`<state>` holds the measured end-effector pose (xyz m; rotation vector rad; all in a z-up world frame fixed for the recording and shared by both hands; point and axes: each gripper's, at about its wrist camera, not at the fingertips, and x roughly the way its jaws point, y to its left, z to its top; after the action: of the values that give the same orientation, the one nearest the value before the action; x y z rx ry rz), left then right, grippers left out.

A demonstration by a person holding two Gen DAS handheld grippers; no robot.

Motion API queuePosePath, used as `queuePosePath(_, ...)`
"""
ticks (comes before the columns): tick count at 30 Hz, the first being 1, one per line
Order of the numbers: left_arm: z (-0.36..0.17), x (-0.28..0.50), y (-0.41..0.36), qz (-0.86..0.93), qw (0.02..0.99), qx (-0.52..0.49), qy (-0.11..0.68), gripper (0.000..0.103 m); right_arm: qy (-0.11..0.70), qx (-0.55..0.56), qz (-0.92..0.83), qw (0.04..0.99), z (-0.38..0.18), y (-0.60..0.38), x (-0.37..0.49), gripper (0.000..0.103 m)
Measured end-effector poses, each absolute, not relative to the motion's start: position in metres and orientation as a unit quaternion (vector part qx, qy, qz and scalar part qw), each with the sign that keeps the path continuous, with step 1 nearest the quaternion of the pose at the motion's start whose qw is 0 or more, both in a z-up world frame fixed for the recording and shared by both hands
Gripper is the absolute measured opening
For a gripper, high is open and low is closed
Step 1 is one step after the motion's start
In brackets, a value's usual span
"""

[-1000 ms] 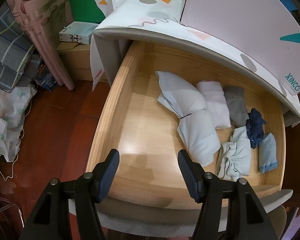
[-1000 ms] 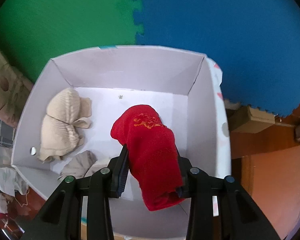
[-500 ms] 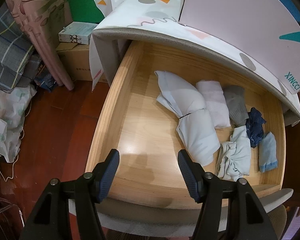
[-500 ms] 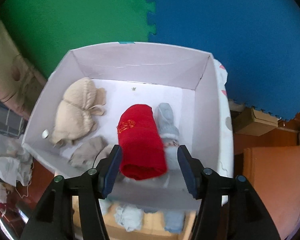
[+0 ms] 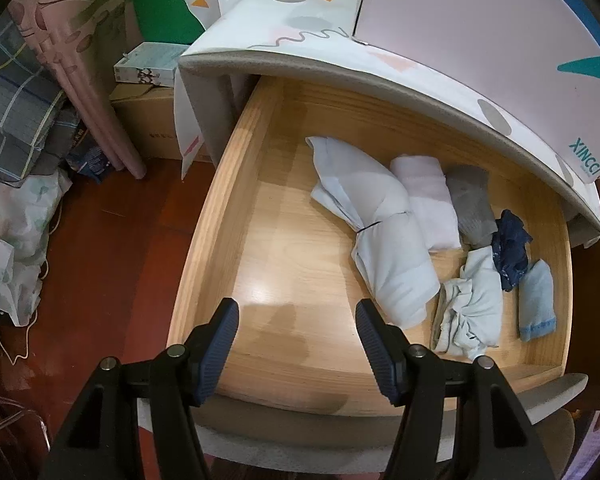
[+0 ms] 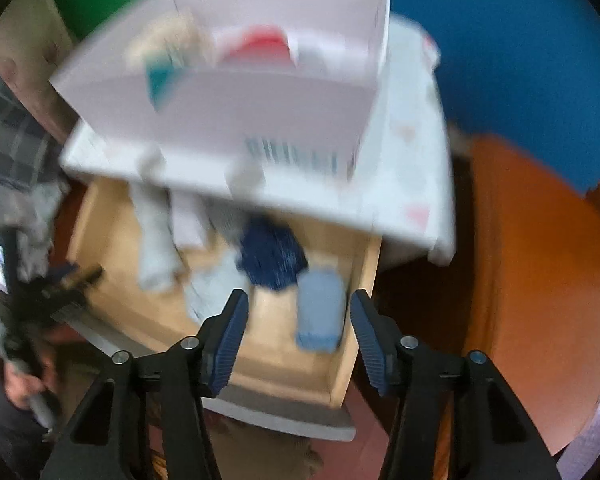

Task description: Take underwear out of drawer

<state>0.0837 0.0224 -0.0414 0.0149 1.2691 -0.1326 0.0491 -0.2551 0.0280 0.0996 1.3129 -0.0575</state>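
Note:
The open wooden drawer [image 5: 220,216] holds several folded pieces of underwear at its right side: a long white piece [image 5: 380,240], a pale pink one [image 5: 428,196], a grey one [image 5: 470,204], a dark blue one [image 5: 510,248] and a light blue one [image 5: 536,300]. My left gripper [image 5: 296,324] is open and empty above the drawer's front. My right gripper [image 6: 296,316] is open and empty above the drawer's right end [image 6: 364,280], over the light blue piece [image 6: 320,312] and the dark blue piece [image 6: 272,256]. The red underwear [image 6: 260,46] lies in the white box [image 6: 260,112]. The right view is blurred.
The white box [image 5: 480,28] stands on the patterned cabinet top [image 5: 300,36] above the drawer. Bedding [image 5: 16,120], a pink roll [image 5: 92,92] and cardboard boxes [image 5: 148,64] crowd the red floor at left. An orange surface [image 6: 540,280] lies right of the drawer.
My right gripper opened and let the red underwear drop into the white box, then pulled back and down over the drawer's right end. My left gripper has stayed put.

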Motion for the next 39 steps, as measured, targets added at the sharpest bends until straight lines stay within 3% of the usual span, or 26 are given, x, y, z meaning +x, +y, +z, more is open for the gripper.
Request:
queuePosePath(3, -0.042, 0.084, 0.025, -0.06, 0.803, 0.002, 0.593, 0.062, 0.633, 0.057, -0.029, 0.772, -0.009, -0.257, 0.052, 0.041)
queuePosePath(12, -0.043, 0.086, 0.027, -0.062, 0.798, 0.0, 0.599, 0.062, 0.655, 0.015, -0.055, 0.754, -0.066, -0.246, 0.077, 0.04)
queuePosePath(20, -0.044, 0.086, 0.027, -0.062, 0.796, -0.001, 0.602, 0.062, 0.667, -0.058, -0.075, 0.739, -0.097, -0.235, 0.085, 0.042)
queuePosePath(26, -0.044, 0.086, 0.026, -0.064, 0.795, 0.001, 0.603, 0.062, 0.692, 0.056, -0.034, 0.719, -0.116, -0.24, 0.074, 0.042)
queuePosePath(39, -0.046, 0.085, 0.026, -0.064, 0.794, 0.003, 0.604, 0.062, 0.702, 0.014, -0.031, 0.711, -0.128, -0.211, 0.061, 0.05)
